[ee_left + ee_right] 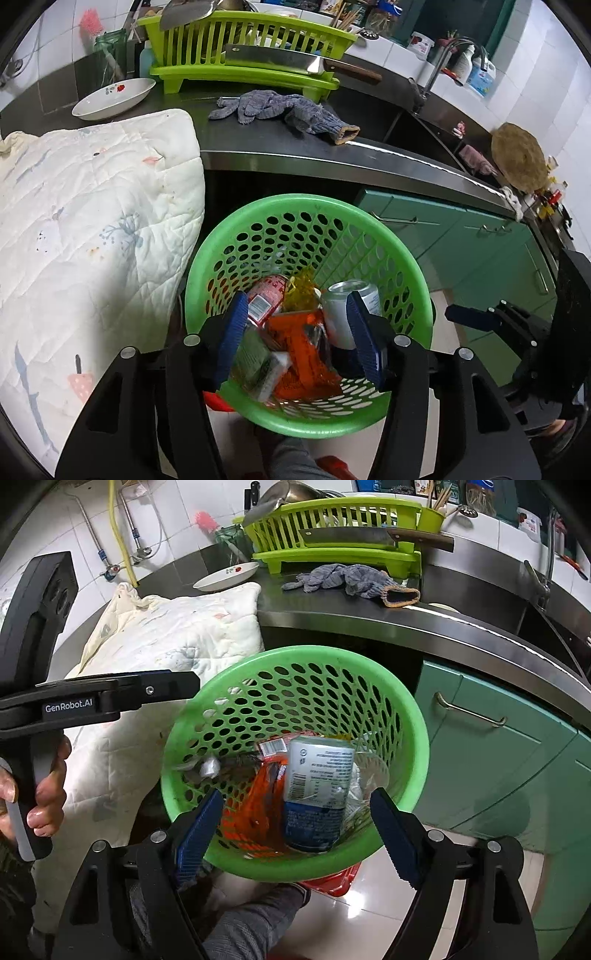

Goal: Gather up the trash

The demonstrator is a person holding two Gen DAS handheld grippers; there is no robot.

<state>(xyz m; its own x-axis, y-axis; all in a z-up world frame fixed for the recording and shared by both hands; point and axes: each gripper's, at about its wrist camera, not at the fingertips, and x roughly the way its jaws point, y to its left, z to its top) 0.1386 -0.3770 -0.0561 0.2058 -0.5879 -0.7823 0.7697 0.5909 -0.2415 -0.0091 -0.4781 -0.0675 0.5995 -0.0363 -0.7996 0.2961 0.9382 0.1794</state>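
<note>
Both grippers are being held over the round green perforated plastic basket point(310, 218), w/ trash being gathered inside it: silver drink can point(338, 314), orange wrapper point(303, 354), red can point(266, 295). Left gripper point(295, 339) & right gripper point(303, 834) are being kept spread, nothing pinched, prob. for dropping in.

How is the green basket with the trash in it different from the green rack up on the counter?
The green basket is round with small round holes; the green rack is long with upright slats. The basket sits low, in front of the cabinets, tilted toward the cameras; the rack stands level on the counter. The basket holds cans and wrappers; the rack holds kitchenware, with a cleaver across its front. Both are green plastic.
</note>
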